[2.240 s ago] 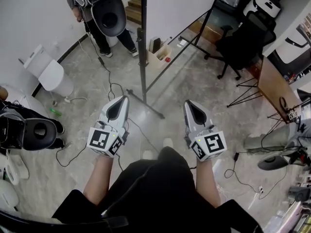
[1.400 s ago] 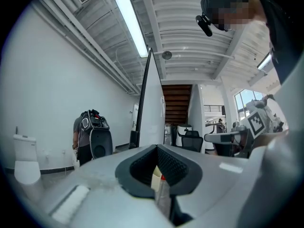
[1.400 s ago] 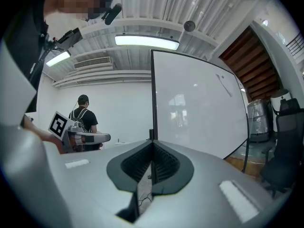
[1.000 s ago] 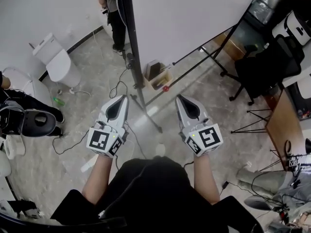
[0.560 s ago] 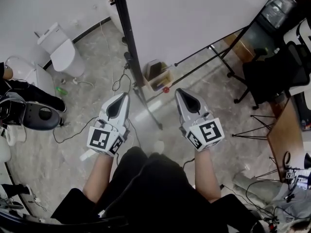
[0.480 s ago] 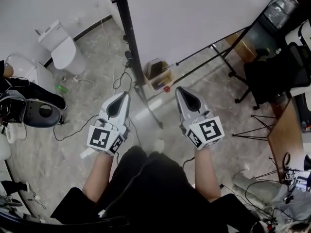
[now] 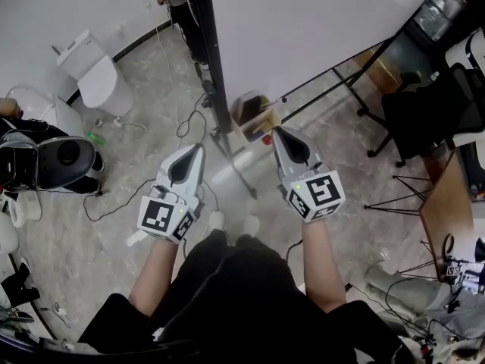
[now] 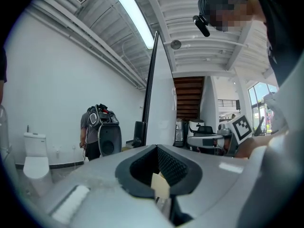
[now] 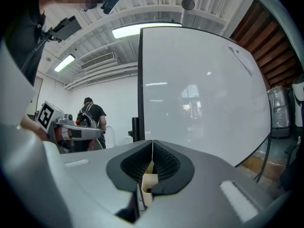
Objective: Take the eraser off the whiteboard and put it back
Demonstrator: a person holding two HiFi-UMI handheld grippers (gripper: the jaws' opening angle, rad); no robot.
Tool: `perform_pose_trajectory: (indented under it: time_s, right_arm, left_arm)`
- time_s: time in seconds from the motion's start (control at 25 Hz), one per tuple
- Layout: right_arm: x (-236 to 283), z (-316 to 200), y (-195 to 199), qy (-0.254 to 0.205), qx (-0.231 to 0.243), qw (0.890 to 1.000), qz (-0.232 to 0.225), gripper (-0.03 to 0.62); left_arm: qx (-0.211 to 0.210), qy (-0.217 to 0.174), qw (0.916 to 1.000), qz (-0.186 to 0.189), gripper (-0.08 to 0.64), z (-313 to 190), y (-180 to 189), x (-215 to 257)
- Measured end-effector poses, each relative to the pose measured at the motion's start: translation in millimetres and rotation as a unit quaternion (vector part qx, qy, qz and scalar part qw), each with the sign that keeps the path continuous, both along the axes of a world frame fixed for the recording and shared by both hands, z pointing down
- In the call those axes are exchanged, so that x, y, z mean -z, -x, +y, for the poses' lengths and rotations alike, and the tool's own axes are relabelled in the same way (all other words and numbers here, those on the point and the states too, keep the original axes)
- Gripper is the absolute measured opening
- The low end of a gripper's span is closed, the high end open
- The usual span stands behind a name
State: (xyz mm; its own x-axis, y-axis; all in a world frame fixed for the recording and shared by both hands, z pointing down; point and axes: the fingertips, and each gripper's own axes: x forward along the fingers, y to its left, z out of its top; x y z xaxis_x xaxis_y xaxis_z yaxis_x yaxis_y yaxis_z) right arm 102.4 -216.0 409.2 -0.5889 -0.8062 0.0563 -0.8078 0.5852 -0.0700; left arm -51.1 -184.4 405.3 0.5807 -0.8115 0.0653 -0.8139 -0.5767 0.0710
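Whiteboard point(image 7: 303, 21) standing upright just ahead of me, its long side running across and its white face turned toward my right tongs point(image 7: 276, 130). Its black edge post point(image 7: 216, 74) rises between my two tongs. Right tongs are clenched, pads meeting on nothing. Left tongs point(image 7: 199, 148) are likewise clenched and empty. Right gripper view shows the broad blank face. Left gripper view shows the board almost edge-on, a narrow sliver, with a person point(image 8: 97, 132) standing beyond. Only the head view shows a wooden box point(image 7: 255, 116) at the stand's foot. I cannot make out the eraser in any view.
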Motion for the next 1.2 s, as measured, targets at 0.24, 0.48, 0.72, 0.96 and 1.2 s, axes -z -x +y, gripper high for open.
perform_pose_trajectory:
  time_s: [0.24, 0.48, 0.72, 0.96, 1.2]
  right_arm:
    - [-22, -23, 11, 0.014, -0.02, 0.999, 0.021, 0.067]
    - [-36, -43, 21, 0.035, -0.022, 0.999, -0.001, 0.134]
    - [-50, -57, 27, 0.049, -0.031, 0.998, 0.003, 0.161]
    - [-63, -68, 31, 0.066, -0.028, 0.997, 0.01, 0.22]
    - [-72, -84, 31, 0.078, -0.027, 0.996, 0.025, 0.277]
  left_arm:
    - [-0.018, 0.001, 0.9998, -0.002, 0.005, -8, 11, -1]
    - [-0.029, 0.008, 0.9995, 0.0, 0.005, -15, 14, -8]
    - [-0.042, 0.009, 0.999, 0.005, 0.005, -22, 7, -12]
    - [-0.056, 0.008, 0.9984, 0.005, 0.005, -27, -4, -12]
    - [-0.059, 0.011, 0.9982, 0.0, 0.005, -28, -4, -14]
